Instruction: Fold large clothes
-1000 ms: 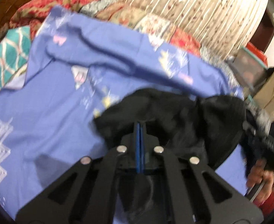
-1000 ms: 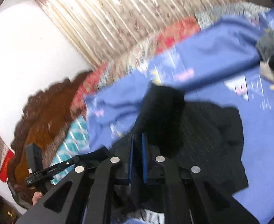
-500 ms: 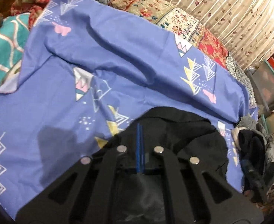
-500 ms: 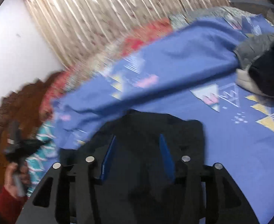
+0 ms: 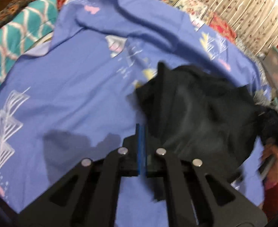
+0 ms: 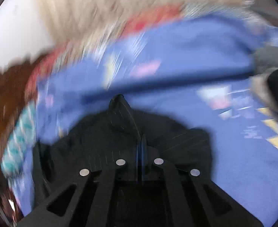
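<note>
Looking along the left gripper [image 5: 141, 132], we see its two blue fingers [image 5: 138, 147] pressed together, and the black garment [image 5: 199, 117] begins just at their right side; whether a fold of cloth is pinched between them we cannot tell. From the right gripper [image 6: 141, 141] the fingers [image 6: 144, 147] are also pressed together, and here the black garment [image 6: 123, 132] rises in a small peak directly from the tips, so this gripper is clenched on the cloth. We count one black garment, and it lies bunched on the bed, on one blue sheet [image 5: 72, 94] printed with triangles. At the right edge of the left view one hand [image 5: 271, 157] holds a dark handle, partly blurred. One teal blanket [image 5: 16, 37] with white lattice lines lies at the far left of the bed, and one pleated curtain [image 5: 252, 9] hangs behind it. The right view is strongly blurred.
</note>
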Motion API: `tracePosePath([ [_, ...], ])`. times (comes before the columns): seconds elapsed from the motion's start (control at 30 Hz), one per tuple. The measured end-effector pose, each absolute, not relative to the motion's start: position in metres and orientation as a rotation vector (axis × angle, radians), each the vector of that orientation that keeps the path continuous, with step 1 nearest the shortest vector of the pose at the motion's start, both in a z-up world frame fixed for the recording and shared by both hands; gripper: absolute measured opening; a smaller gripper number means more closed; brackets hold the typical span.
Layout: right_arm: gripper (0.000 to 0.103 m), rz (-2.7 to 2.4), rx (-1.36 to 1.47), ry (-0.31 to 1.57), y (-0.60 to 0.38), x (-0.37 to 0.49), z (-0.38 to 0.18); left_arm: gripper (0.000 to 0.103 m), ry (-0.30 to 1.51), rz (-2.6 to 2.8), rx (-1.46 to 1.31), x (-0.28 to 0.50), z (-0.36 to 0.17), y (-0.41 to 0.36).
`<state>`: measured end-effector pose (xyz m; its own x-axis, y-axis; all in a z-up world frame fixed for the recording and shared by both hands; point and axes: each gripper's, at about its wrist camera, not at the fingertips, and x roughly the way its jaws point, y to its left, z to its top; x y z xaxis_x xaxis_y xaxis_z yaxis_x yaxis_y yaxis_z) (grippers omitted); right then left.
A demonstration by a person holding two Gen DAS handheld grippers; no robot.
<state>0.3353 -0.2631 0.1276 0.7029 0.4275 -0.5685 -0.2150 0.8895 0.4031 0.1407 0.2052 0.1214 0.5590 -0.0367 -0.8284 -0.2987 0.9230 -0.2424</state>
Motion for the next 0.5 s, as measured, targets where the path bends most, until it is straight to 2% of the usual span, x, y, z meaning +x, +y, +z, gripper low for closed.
tracePosePath([
  [0.07, 0.026, 0.236, 0.289, 0.753, -0.279, 0.337, 0.113, 0.002, 0.995, 0.181, -0.364, 0.132, 0.11, 0.206],
  [0.1, 0.034, 0.219, 0.255, 0.792, -0.278, 0.338, 0.106, 0.001, 1.012, 0.192, -0.369, 0.128, 0.103, 0.207],
  [0.13, 0.036, 0.216, 0.2, 0.847, -0.274, 0.335, 0.1, 0.001, 1.024, 0.195, -0.384, 0.125, 0.099, 0.208],
  [0.17, 0.038, 0.243, 0.165, 0.844, -0.27, 0.323, 0.104, 0.001, 1.024, 0.193, -0.407, 0.12, 0.096, 0.21],
  [0.23, 0.048, 0.309, 0.105, 0.756, -0.259, 0.289, 0.122, 0.001, 1.006, 0.191, -0.429, 0.109, 0.097, 0.212],
  [0.3, 0.077, 0.488, 0.047, 0.676, -0.23, 0.245, 0.144, 0.001, 1.002, 0.193, -0.425, 0.1, 0.098, 0.213],
  [0.33, 0.082, 0.58, 0.016, 0.661, -0.213, 0.231, 0.149, 0.001, 1.004, 0.19, -0.426, 0.095, 0.098, 0.213],
  [0.37, 0.085, 0.694, -0.04, 0.649, -0.192, 0.212, 0.154, 0.001, 1.006, 0.186, -0.429, 0.093, 0.098, 0.213],
  [0.5, 0.085, 0.952, -0.531, 0.555, -0.095, 0.132, 0.145, 0.001, 1.004, 0.17, -0.446, 0.073, 0.099, 0.214],
])
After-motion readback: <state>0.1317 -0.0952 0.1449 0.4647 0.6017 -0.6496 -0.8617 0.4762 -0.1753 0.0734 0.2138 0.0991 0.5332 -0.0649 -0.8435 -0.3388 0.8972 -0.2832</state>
